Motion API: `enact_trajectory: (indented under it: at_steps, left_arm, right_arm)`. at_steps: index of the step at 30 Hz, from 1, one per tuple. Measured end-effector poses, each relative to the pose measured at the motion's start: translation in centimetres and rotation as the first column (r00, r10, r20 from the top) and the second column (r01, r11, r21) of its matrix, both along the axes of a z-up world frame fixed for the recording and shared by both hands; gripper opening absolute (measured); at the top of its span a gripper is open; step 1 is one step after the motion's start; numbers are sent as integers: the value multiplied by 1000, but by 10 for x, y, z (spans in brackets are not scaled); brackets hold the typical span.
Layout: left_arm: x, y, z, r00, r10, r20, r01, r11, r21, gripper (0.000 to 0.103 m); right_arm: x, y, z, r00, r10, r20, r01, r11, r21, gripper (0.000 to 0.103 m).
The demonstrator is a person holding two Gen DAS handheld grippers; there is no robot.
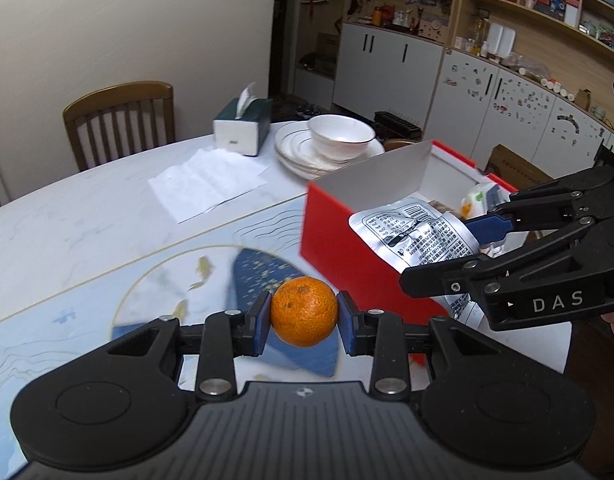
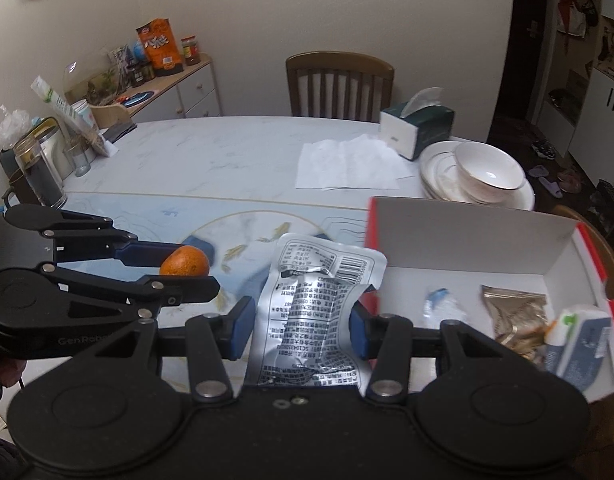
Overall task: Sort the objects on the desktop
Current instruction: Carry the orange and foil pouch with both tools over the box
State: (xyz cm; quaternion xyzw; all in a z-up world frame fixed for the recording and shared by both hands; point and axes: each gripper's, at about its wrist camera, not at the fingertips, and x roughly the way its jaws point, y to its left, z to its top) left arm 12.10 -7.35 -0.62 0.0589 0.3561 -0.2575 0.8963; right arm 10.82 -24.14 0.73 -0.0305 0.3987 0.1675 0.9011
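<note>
My left gripper (image 1: 305,314) is shut on an orange mandarin (image 1: 305,311) and holds it above the blue-patterned table mat (image 1: 83,312). It also shows in the right wrist view (image 2: 179,268), at the left, with the mandarin (image 2: 185,262). My right gripper (image 2: 303,316) is shut on a silver foil packet (image 2: 311,304) and holds it at the left wall of the red box (image 2: 463,240). In the left wrist view the packet (image 1: 415,236) hangs over the red box (image 1: 339,240), held by the right gripper (image 1: 467,248).
The box holds a gold packet (image 2: 515,316), a small clear wrapper (image 2: 443,304) and a white-blue carton (image 2: 579,340). Behind it stand stacked plates with a bowl (image 2: 487,172), a tissue box (image 2: 415,128) and paper sheets (image 2: 347,164). Jars (image 2: 39,172) stand at the far left.
</note>
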Motion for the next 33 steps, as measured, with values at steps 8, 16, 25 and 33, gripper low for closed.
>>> enact_trajectory:
  at_steps: [8, 16, 25, 33]
  left_arm:
    - [0, -43, 3, 999, -31, 13, 31, 1000, 2, 33]
    - [1, -89, 6, 997, -67, 26, 67, 998, 6, 33]
    - [11, -130, 3, 995, -95, 37, 94, 995, 28, 33]
    - [30, -157, -4, 993, -110, 30, 108, 992, 65, 33]
  right_arm:
    - [-6, -43, 1, 999, -36, 12, 36, 999, 6, 47]
    - [-8, -86, -1, 997, -75, 24, 75, 997, 5, 47]
    - [-2, -126, -3, 994, -101, 42, 101, 995, -5, 47]
    - [10, -146, -10, 994, -103, 39, 103, 995, -13, 47]
